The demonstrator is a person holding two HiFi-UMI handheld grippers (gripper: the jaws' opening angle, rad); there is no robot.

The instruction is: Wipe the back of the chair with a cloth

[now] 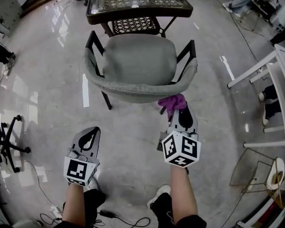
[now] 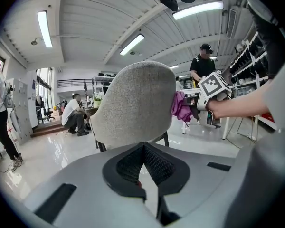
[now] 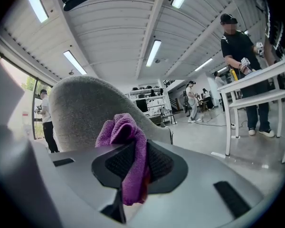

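While the left gripper (image 1: 91,132) is pressed together, the right gripper (image 1: 181,110) pinches a purple cloth (image 1: 173,102) by the chair (image 1: 137,58).

Your cloth (image 1: 173,103) hides the tips of your right tongs (image 1: 176,112) from above; whether it touches the chair (image 1: 133,61) is unclear. The worktop (image 1: 133,4) runs off the top edge.

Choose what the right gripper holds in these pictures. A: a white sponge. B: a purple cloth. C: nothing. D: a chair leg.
B: in the right gripper view, the right gripper has its fingers closed on the purple cloth, which is bunched up close to the back of the grey chair.
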